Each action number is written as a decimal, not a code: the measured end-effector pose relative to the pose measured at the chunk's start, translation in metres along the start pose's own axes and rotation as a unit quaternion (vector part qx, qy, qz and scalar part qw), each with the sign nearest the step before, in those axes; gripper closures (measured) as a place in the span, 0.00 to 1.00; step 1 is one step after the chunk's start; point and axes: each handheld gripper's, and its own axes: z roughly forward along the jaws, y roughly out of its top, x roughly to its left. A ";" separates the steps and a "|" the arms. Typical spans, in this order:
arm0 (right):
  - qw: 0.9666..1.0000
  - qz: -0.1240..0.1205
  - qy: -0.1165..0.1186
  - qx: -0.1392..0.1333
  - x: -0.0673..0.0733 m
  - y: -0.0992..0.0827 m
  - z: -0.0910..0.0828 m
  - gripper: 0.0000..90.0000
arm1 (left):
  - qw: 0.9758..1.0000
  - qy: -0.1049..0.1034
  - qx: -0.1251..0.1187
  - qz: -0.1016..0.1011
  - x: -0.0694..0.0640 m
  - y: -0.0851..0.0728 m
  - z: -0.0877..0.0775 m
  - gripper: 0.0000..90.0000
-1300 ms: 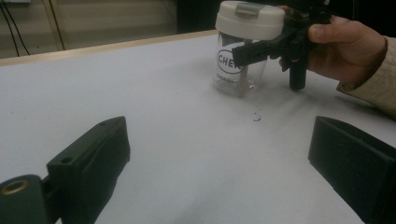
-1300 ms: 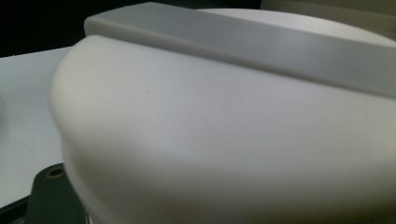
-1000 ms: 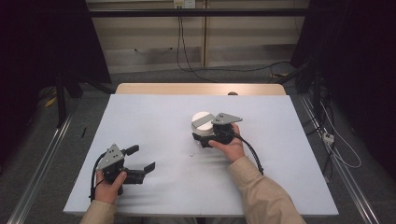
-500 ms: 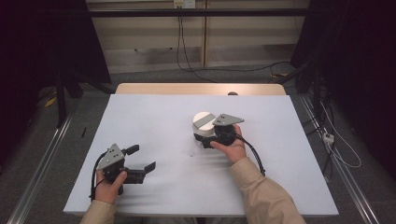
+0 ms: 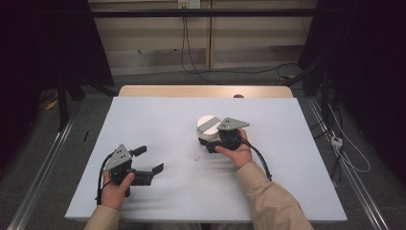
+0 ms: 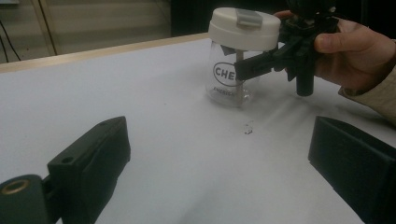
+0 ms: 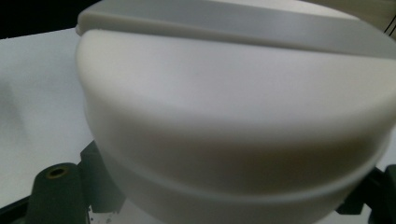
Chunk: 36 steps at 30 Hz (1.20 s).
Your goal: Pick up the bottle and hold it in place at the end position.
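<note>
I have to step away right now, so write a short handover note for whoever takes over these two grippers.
Right gripper: at the clear jar, its jaws around the jar's body just under the white lid; whether they are squeezing it yet, the pictures do not settle.
Left gripper: jaws wide open, holding nothing, resting low over the white table near the front left corner, pointed toward the jar.
Jar: upright mid-table, lid on. A small crumb lies on the table in front of it.
Done: right gripper brought up to the jar.
Left: probably secure the grip, then bring the left gripper in, perhaps for the lid.
</note>
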 end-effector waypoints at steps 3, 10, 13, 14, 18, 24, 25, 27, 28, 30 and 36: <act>1.000 0.001 0.001 -0.001 0.000 0.000 0.000 0.21 | 1.000 -0.005 0.003 -0.001 -0.002 0.004 0.006 0.06; 1.000 0.002 0.000 -0.001 0.000 0.000 0.001 0.21 | 1.000 -0.022 0.016 -0.003 -0.007 0.012 0.024 0.06; 1.000 0.000 -0.001 0.001 0.000 0.000 0.001 0.21 | 1.000 -0.024 0.015 -0.003 -0.009 0.014 0.029 0.06; 1.000 0.002 0.000 -0.001 0.000 0.000 0.001 0.21 | 1.000 -0.025 0.015 -0.002 -0.010 0.016 0.031 0.06; 1.000 0.002 0.000 -0.001 0.000 0.000 0.001 0.21 | 1.000 -0.025 0.013 -0.001 -0.013 0.021 0.040 0.07; 1.000 0.002 0.001 -0.002 0.000 0.000 0.001 0.21 | 1.000 -0.023 0.011 -0.001 -0.015 0.029 0.050 0.07; 1.000 0.002 0.000 -0.001 0.000 0.000 0.001 0.21 | 1.000 -0.024 0.009 -0.001 -0.015 0.031 0.051 0.07; 1.000 0.002 0.000 -0.001 0.000 0.000 0.001 0.21 | 1.000 -0.023 0.011 0.001 -0.015 0.033 0.053 0.07; 1.000 0.002 0.000 -0.001 0.000 0.000 0.001 0.21 | 1.000 -0.023 0.012 0.000 -0.016 0.034 0.055 0.08; 1.000 0.002 0.000 -0.001 0.000 0.000 0.001 0.21 | 1.000 -0.027 0.011 -0.003 -0.016 0.036 0.057 0.09; 1.000 0.002 0.000 -0.001 0.000 0.000 0.001 0.21 | 1.000 -0.026 0.014 -0.003 -0.017 0.041 0.065 0.12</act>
